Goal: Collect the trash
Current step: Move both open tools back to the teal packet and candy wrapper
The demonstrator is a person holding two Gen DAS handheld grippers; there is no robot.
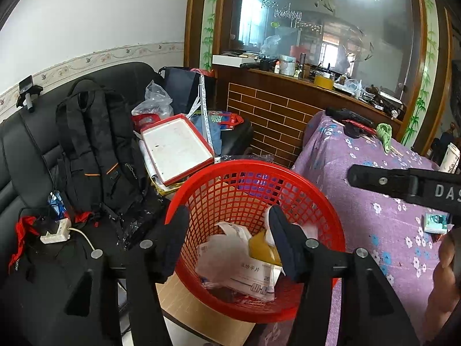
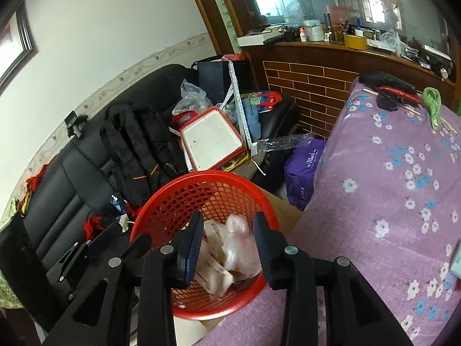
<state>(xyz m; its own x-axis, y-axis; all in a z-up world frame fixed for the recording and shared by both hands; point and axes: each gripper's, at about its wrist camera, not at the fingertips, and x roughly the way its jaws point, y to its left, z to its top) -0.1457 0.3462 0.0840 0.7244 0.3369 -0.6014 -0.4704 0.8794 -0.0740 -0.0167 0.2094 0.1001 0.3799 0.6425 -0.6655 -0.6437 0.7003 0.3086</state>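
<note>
Both tongs, left point(image 1: 230, 239) and right point(image 2: 227, 248), hung spread wide and empty over my red basket point(image 2: 161, 201); paper and plastic trash point(image 1: 245, 268) lay inside, beside the purple-covered table point(image 2: 389, 187).

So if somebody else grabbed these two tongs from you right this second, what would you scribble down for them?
Left tongs: open, empty, over the red basket.
Right tongs: open, empty, also above the basket.
Done: crumpled paper and wrappers and a clear plastic bag already lie in the basket.
Left: a small green-and-white packet sits on the purple flowered cloth, and a green scrap lies farther back. Probably check those next; I can't tell whether they are trash.
</note>
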